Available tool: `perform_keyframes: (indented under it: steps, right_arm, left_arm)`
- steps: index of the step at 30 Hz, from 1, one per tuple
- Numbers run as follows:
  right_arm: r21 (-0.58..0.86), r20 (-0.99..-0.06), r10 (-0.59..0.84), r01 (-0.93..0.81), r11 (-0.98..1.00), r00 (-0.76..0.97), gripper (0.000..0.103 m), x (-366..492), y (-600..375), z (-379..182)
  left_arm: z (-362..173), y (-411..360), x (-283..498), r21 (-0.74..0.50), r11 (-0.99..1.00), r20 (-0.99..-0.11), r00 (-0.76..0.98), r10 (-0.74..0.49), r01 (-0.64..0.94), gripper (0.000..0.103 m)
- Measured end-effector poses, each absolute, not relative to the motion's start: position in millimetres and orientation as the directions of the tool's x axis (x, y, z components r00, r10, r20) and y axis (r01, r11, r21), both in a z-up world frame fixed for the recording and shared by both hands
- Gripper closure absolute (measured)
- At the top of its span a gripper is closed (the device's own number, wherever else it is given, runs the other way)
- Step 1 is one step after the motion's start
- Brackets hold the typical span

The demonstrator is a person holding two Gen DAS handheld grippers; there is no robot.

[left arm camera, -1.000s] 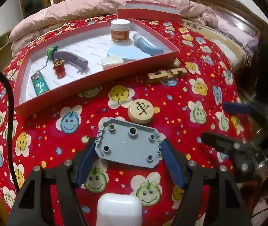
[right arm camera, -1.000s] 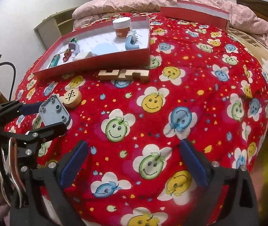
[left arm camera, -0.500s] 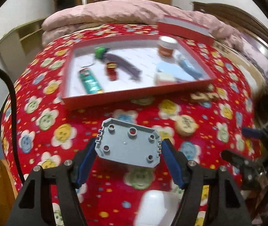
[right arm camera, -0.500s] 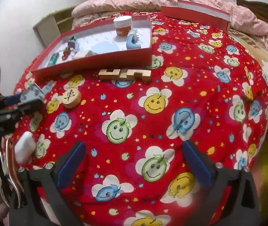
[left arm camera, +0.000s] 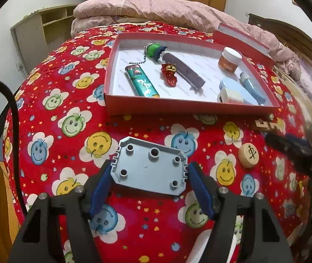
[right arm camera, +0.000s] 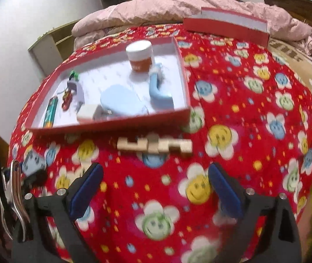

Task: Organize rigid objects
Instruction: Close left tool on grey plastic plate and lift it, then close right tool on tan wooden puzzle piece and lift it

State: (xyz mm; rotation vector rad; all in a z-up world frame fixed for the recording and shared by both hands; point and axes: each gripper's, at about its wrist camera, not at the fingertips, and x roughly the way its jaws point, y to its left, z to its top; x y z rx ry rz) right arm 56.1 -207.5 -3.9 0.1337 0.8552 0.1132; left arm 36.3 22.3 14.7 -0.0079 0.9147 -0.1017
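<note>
A: In the left wrist view, what does the left gripper (left arm camera: 148, 188) have?

B: It has a grey plate (left arm camera: 148, 169) with round holes. The two blue pads press on its short ends, so the jaws are clamped on it. The plate hangs above the red smiley blanket (left arm camera: 72, 122), not on it.

A: Where should it go?

B: I think into the red box (left arm camera: 191, 107). The box sits further up the bed. Inside are a green lighter (left arm camera: 141, 81), a red toy (left arm camera: 169, 75), a little jar (left arm camera: 230, 60) and some blue and white things.

A: Is anything not in the box yet?

B: Yes. A round wooden piece (left arm camera: 248, 155) lies on the blanket off to the right. A wooden puzzle block (left arm camera: 267, 125) lies just in front of the box's right corner.

A: Now the right wrist view?

B: It is blurry. The right gripper (right arm camera: 156, 188) has its jaws wide apart with nothing between them. The wooden puzzle block (right arm camera: 154, 145) lies just ahead of it, close to the red box (right arm camera: 112, 125). The grey plate (right arm camera: 33, 162) shows small at the left edge.

A: So which step is this?

B: My guess is that the plate is being carried to the box. Next it must go over the front wall, down to a bare white spot, then the jaws let go. The right gripper may go for the wooden block.
</note>
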Motion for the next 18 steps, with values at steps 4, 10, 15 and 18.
perform_keyframes:
  steps: [4,10,15,18]
  right_arm:
    - [0.136,-0.745,0.127,-0.037,0.990,0.654,0.008,65.4,-194.8,-6.2]
    - [0.120,-0.754,0.107,-0.024,0.992,0.648,0.010,70.9,-191.6,-9.1]
    - [0.096,-0.736,0.074,-0.004,0.995,0.673,0.010,70.3,-194.8,-6.1]
    - [0.084,-0.752,0.065,-0.002,0.996,0.656,0.012,77.2,-196.7,-10.9]
  left_arm:
    - [13.2,22.5,33.8,-0.051,0.995,-0.784,0.614,-0.095,0.089,0.030]
    - [13.4,21.7,34.9,-0.046,0.995,-0.781,0.618,-0.092,0.090,0.030]
    - [13.0,21.7,34.1,-0.052,0.995,-0.779,0.620,-0.096,0.090,0.030]
    - [14.1,22.1,35.4,-0.057,0.995,-0.787,0.611,-0.092,0.077,0.030]
